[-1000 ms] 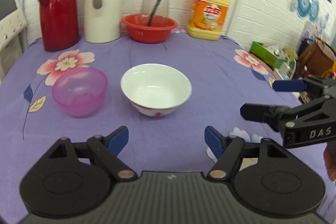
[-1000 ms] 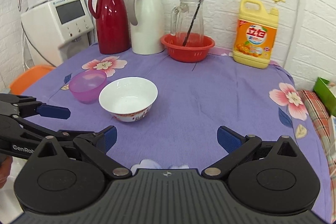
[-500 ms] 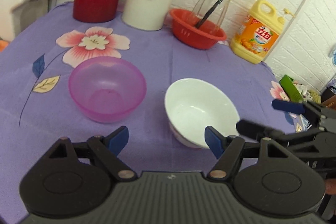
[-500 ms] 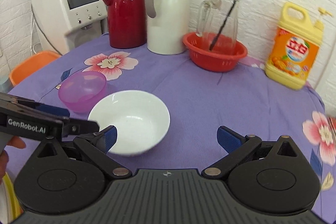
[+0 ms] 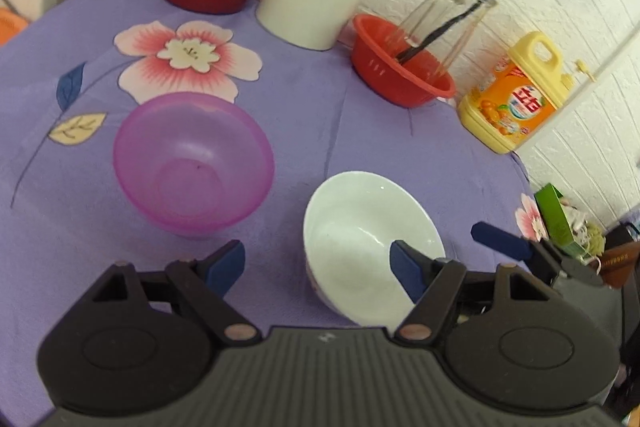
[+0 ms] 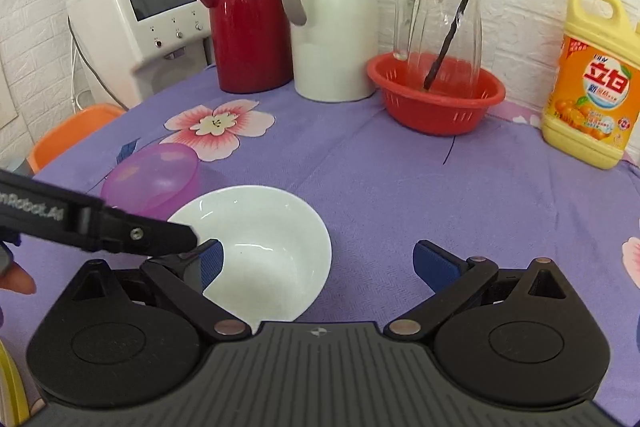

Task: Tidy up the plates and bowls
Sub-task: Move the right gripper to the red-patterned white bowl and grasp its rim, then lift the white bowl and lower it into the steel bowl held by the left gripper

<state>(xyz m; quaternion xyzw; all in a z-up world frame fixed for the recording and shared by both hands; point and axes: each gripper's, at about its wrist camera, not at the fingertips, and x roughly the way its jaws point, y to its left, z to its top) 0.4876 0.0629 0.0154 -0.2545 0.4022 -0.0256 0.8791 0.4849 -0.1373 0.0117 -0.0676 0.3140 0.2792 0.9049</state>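
Hovering with jaws spread, gripping nothing: left gripper and right gripper, near white bowl; purple bowl sitting just left.

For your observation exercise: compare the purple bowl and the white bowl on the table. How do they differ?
The purple bowl is see-through plastic; the white bowl is opaque and glossy. The purple bowl is plain, while the white bowl has a faint pattern near its base. In the left wrist view, the purple bowl sits farther away and the white bowl nearer. Both stand upright, empty, on the purple cloth.
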